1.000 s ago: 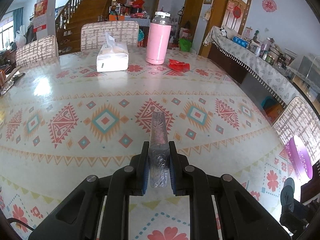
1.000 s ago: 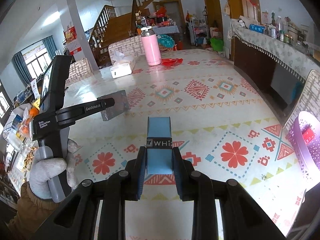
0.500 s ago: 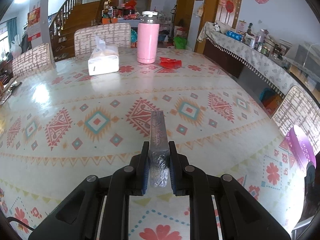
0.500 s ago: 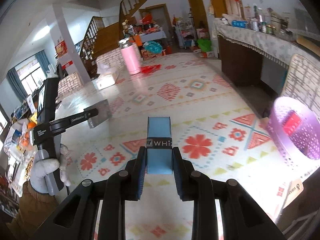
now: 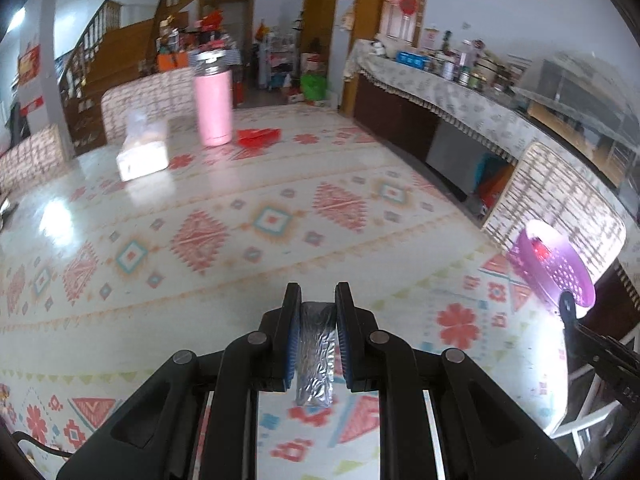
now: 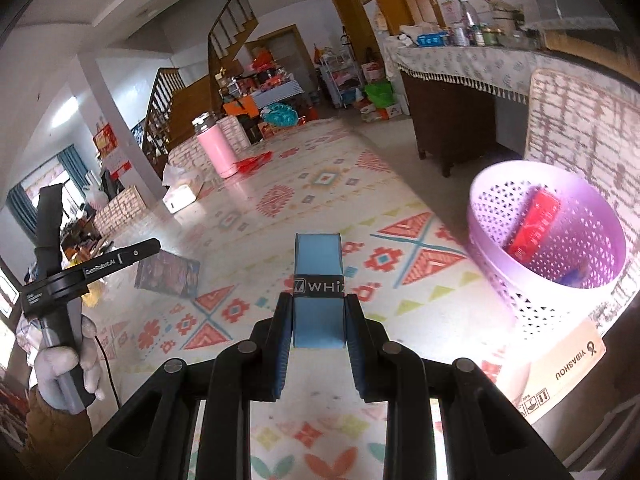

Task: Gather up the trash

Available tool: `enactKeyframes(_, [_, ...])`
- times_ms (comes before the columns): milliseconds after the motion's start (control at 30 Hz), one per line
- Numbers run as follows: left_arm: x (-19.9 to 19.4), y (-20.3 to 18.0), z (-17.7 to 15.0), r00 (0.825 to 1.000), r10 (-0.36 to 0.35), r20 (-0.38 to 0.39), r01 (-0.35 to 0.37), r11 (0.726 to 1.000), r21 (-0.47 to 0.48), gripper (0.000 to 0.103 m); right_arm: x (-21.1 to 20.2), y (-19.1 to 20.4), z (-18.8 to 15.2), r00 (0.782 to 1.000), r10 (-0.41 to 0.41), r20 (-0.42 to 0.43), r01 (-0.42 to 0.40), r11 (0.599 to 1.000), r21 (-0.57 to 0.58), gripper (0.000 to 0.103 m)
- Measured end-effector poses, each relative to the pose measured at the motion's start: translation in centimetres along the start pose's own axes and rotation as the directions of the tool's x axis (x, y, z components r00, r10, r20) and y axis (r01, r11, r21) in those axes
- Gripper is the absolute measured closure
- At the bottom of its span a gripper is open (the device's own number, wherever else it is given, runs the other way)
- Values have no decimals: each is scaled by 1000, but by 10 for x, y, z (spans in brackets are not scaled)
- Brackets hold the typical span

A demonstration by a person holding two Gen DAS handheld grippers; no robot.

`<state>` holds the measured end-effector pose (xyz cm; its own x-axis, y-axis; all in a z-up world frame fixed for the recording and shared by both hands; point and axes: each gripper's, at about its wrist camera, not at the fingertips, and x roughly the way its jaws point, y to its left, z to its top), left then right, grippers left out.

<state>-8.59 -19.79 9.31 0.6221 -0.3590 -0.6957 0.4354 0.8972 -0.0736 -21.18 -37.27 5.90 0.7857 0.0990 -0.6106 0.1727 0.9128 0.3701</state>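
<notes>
My left gripper is shut on a flat silver foil packet, held above the patterned table; in the right wrist view the same packet hangs from that gripper at the left. A blue packet with a black band is clamped in my right gripper, which is shut on it. The purple perforated basket stands at the table's right edge, to the right of that gripper, with a red wrapper inside. From the left wrist the basket shows far right. More red trash lies beside the pink bottle.
A pink bottle and a white tissue box stand at the table's far end. Woven chair backs ring the table. A cardboard box sits under the basket. A gloved hand grips the left tool.
Both grippers have swung right toward the table's edge with their packets. The purple basket has come much closer and larger in the right wrist view. Grips unchanged.
</notes>
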Motion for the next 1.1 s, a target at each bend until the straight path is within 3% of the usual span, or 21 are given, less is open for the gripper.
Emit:
enactKeyframes(133, [5,-22,5,1000,-22,-14,22,999,24,86,-7,-17,-2,1000,14,6,-14,1000,20,75])
enactKeyframes(333, [6,-35,14,995,-83,-49,82,997,-12,88,-14,-35,-6,999,30,14,-31,999,40,75])
enactKeyframes(433, [-3,-45,22,994,-104,-33,104,995,-8,90,-18,-47,-6,999,35,24,-36,998,59,75])
enactKeyframes(533, [-9,-60,29,995,-96,-8,96,995,35,90,-21,-56,-4,999,36,31,-39,996,75,75])
enactKeyframes(633, [-2,-72,28,997,-67,-39,70,993,98,89,-22,-65,-3,999,42,25,-44,995,87,75])
enactKeyframes(700, [4,-73,20,996,-53,-77,62,991,116,68,-21,-66,-3,998,54,20,-55,994,91,75])
enactKeyframes(733, [7,-72,13,995,-38,-93,49,991,122,39,-21,-67,-4,998,58,16,-60,994,89,75])
enactKeyframes(767, [9,-69,7,995,-15,-97,27,992,127,21,-20,-67,-5,998,64,11,-65,994,87,74])
enactKeyframes(933, [22,-45,-28,980,160,-119,-141,978,150,21,-11,-67,-9,996,88,-10,-87,993,76,74])
enactKeyframes(1033, [34,-25,-39,967,198,-159,-179,976,123,20,-4,-66,-10,994,107,-23,-104,991,83,73])
enactKeyframes(1100, [43,-14,-49,960,181,-212,-165,982,89,20,-1,-65,-11,993,112,-28,-109,990,85,73])
